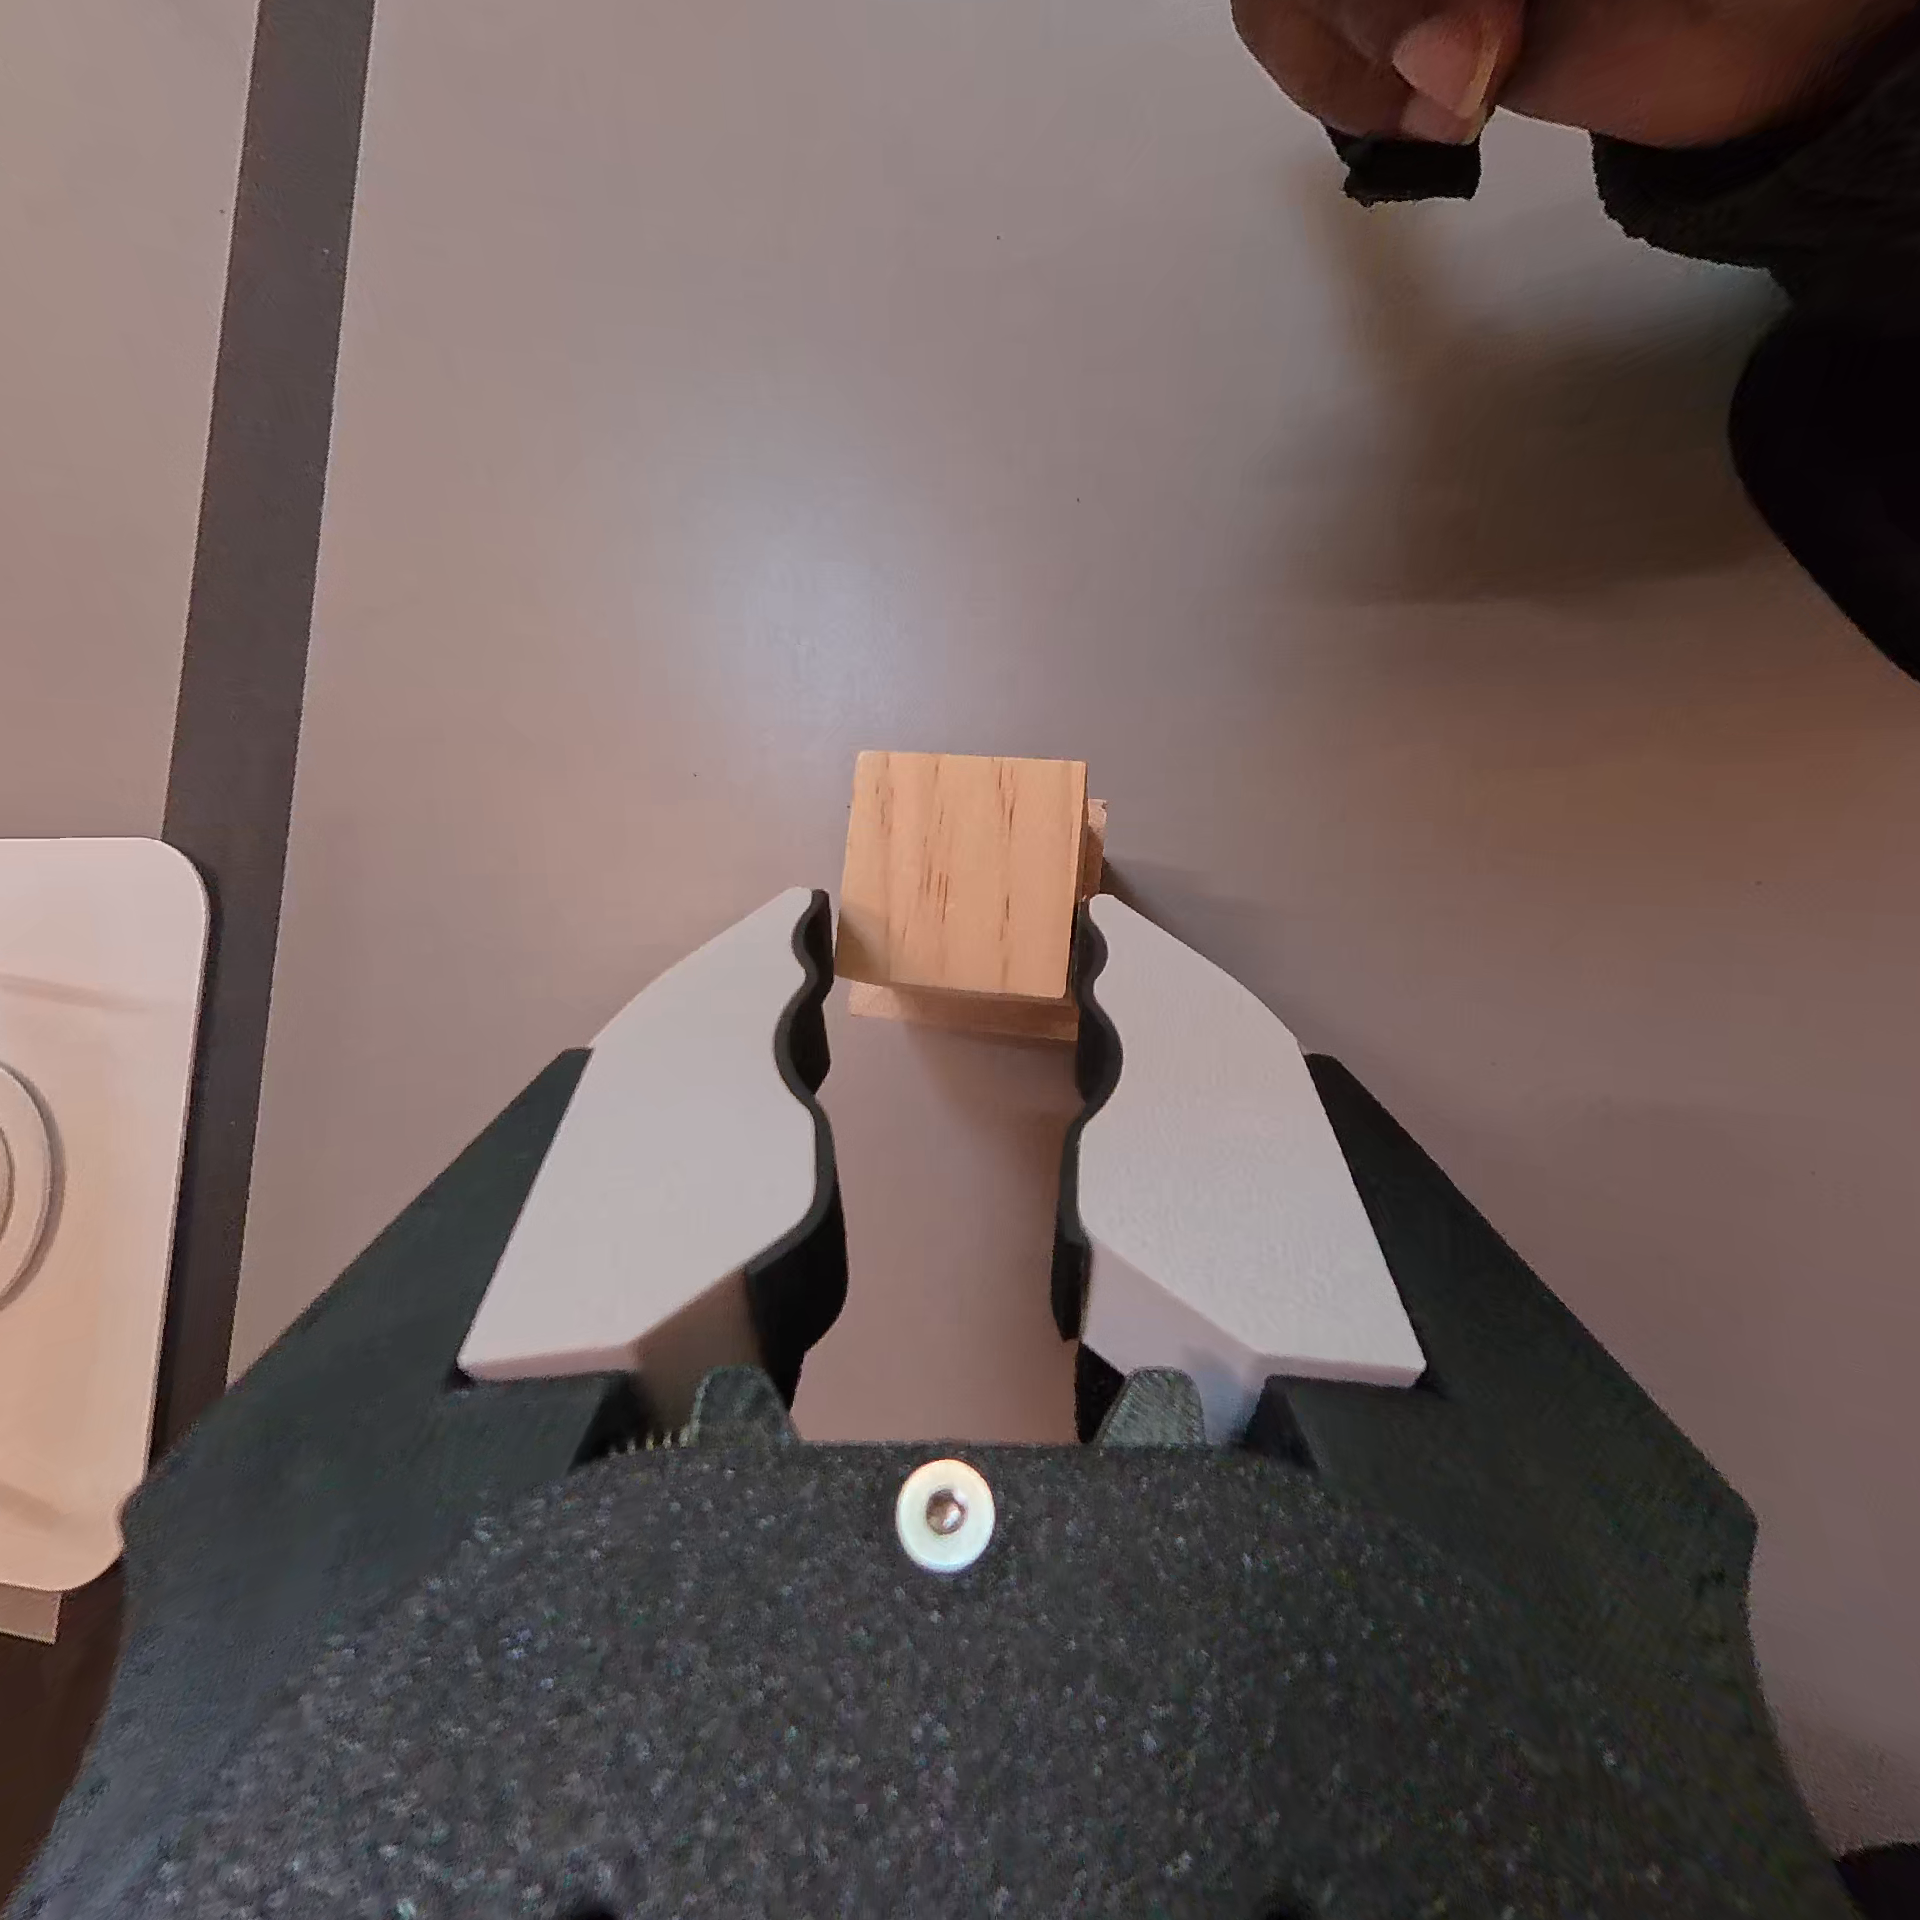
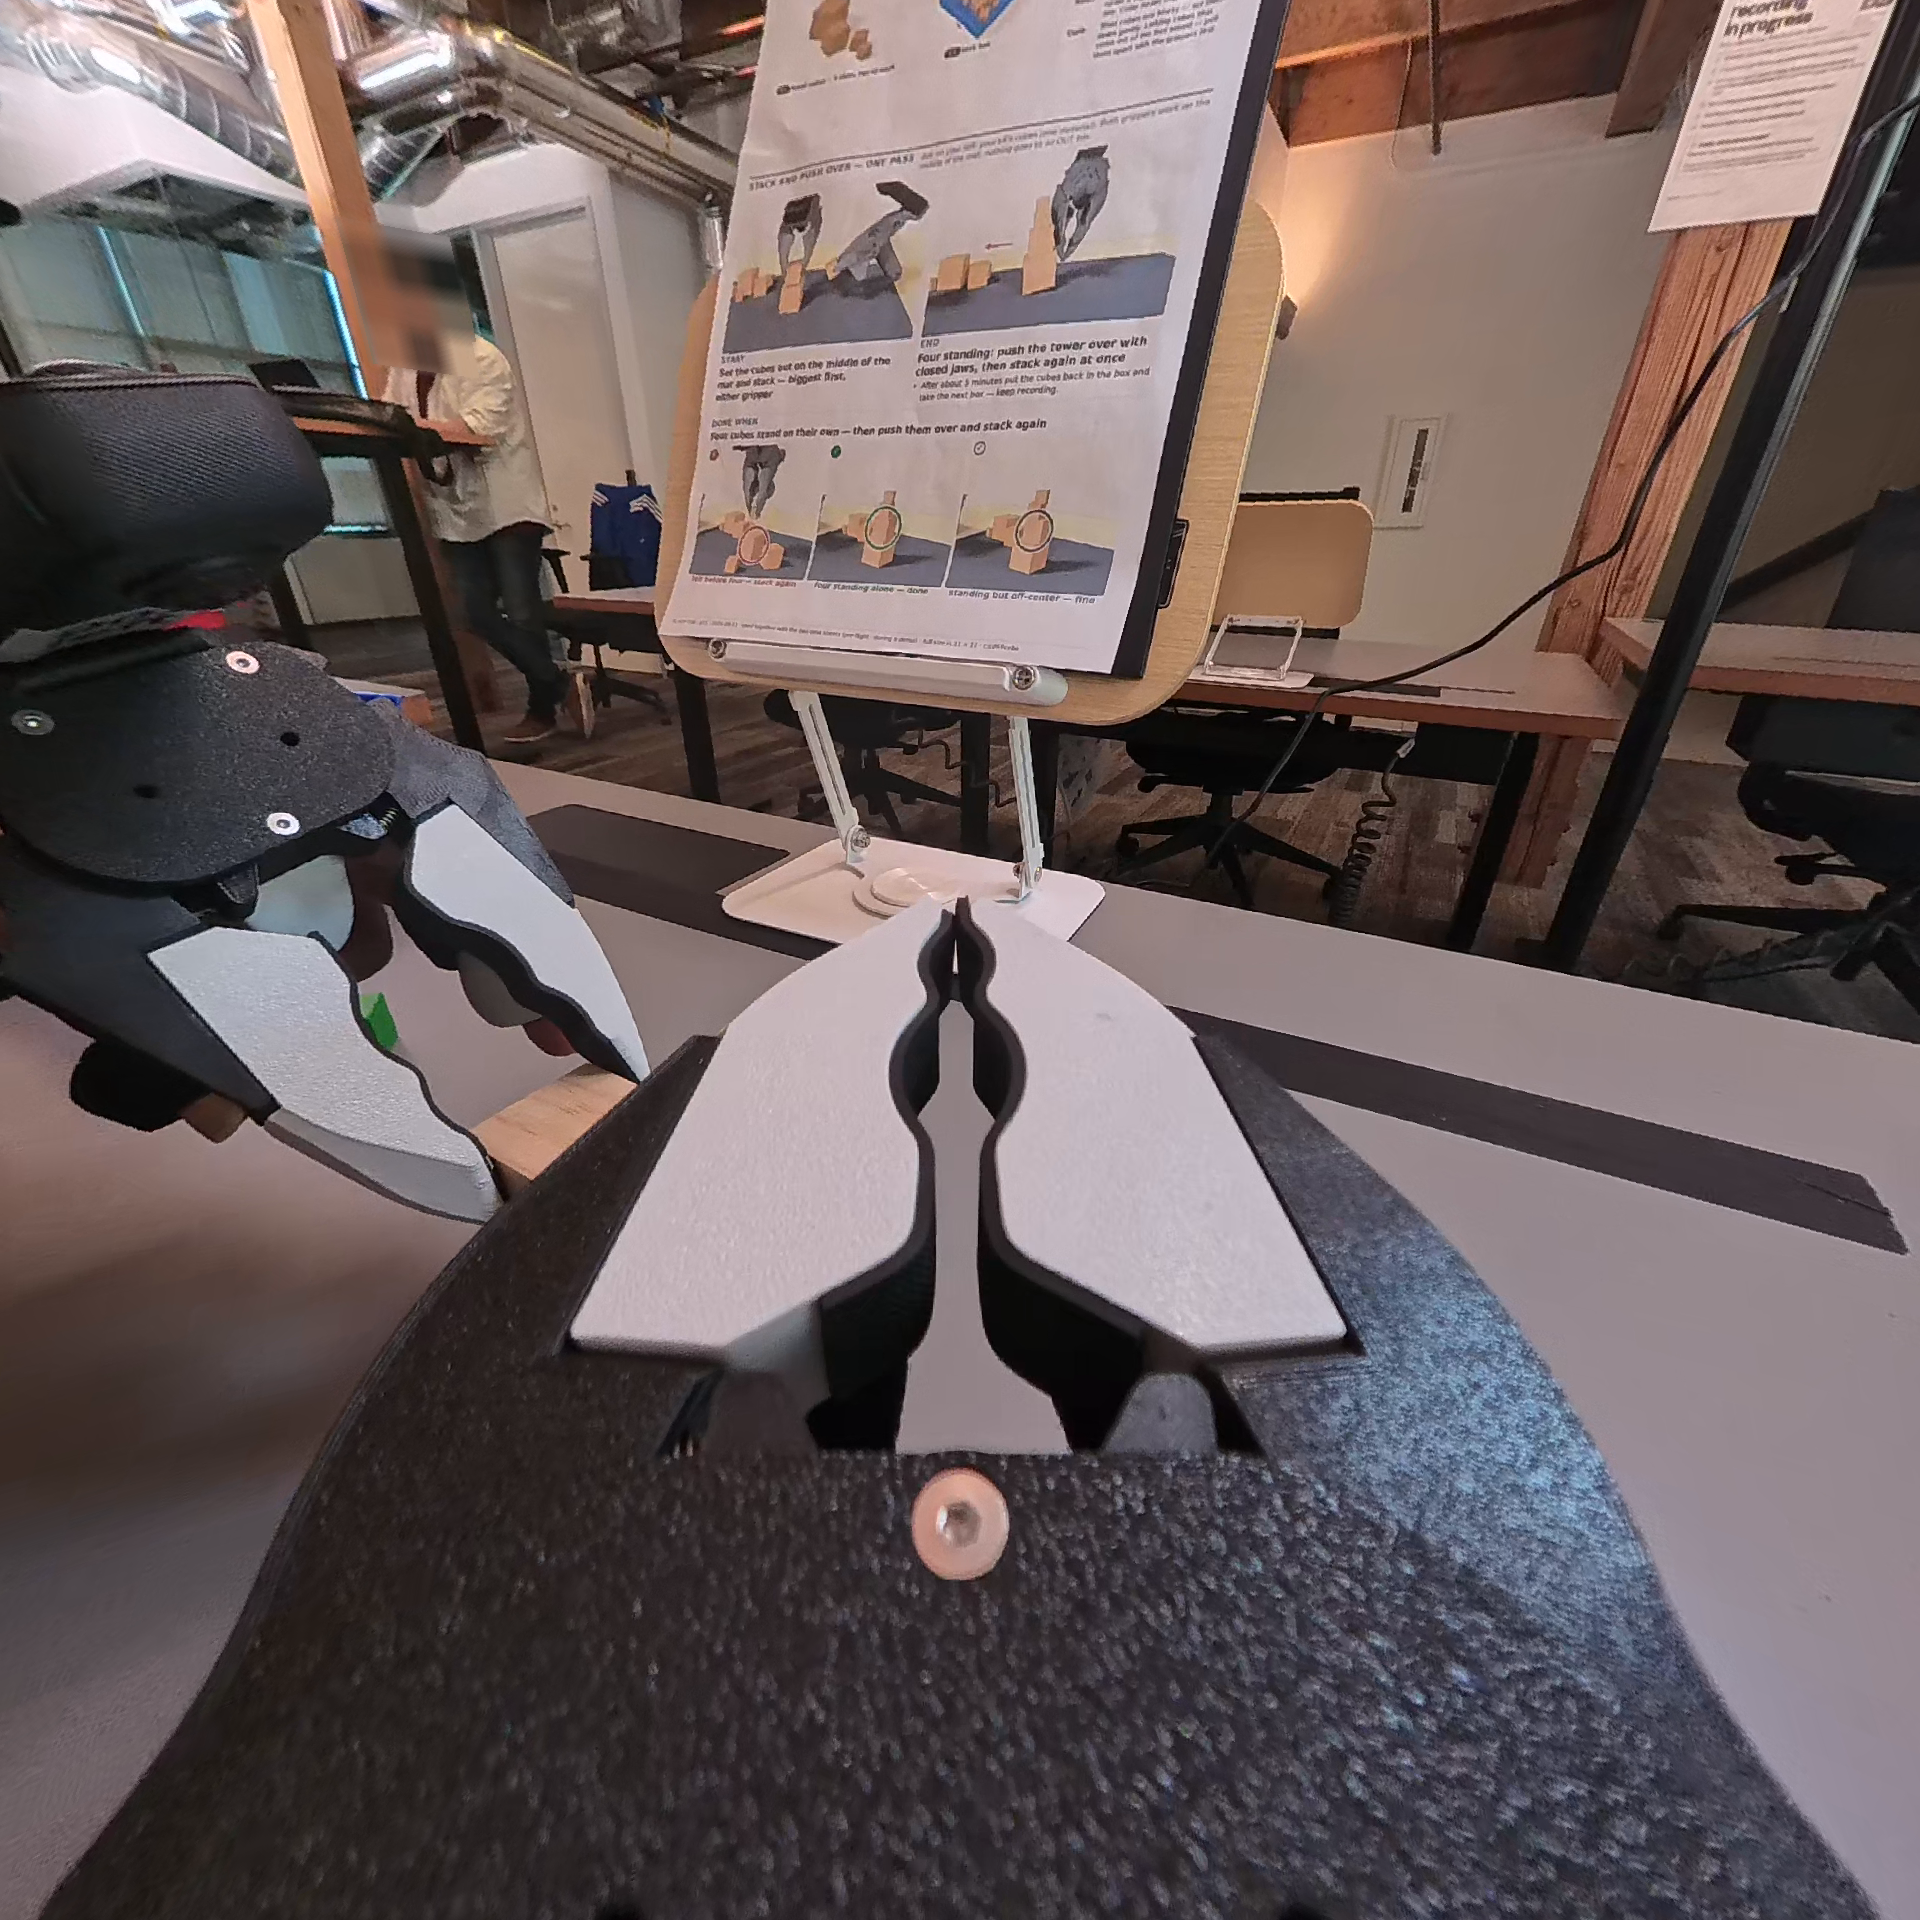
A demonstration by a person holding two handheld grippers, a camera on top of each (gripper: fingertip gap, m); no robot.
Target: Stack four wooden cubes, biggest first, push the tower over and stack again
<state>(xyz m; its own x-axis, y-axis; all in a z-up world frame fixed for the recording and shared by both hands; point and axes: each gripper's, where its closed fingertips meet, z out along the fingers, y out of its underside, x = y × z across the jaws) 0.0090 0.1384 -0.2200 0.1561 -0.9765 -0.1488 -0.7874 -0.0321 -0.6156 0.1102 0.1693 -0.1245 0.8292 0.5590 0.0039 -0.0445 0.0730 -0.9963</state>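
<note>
The left gripper (image 1: 956, 940) is clamped on a wooden cube (image 1: 961, 868) — it sits atop another block (image 1: 961, 1018) on the grey worktop (image 1: 1351, 831). The right gripper (image 2: 958, 920) has its fingers pressed together on nothing — pointing toward a white document stand (image 2: 914, 888).

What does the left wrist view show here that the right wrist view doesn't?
Only the left wrist view shows the wooden cube whole, between the left gripper fingertips, atop another wooden piece. Only the right wrist view shows the right gripper, shut on nothing, the document stand upright and the office behind. Both show the grey table.
</note>
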